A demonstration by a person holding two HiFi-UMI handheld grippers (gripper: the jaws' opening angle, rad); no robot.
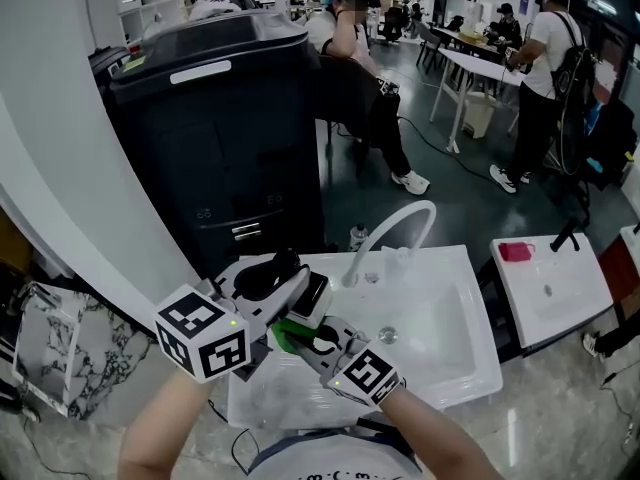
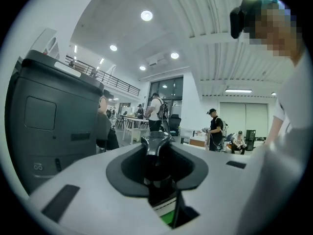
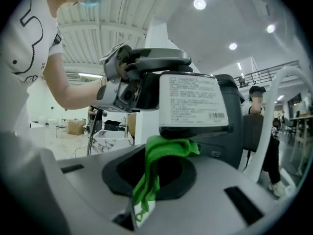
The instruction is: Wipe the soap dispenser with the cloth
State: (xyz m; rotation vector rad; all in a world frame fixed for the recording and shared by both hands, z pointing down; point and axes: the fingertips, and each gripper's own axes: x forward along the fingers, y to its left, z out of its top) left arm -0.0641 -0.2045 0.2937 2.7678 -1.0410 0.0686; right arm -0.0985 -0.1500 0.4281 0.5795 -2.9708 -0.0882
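Left gripper [image 1: 292, 286]: jaws clamped on dispenser [image 3: 193, 104], held over sink [image 1: 445, 318].
Right gripper [image 1: 305, 342]: jaws pinching cloth [image 3: 166, 148].
Cloth: green, touching dispenser's underside.

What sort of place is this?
Probably an open office or lab hall, not a bathroom: a white sink with a faucet, a second basin beside it, work tables behind.

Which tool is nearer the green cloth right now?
Right. The right tool grips the green cloth between its jaws; the left tool holds the dark white-labelled soap dispenser, whose bottom edge the cloth touches.
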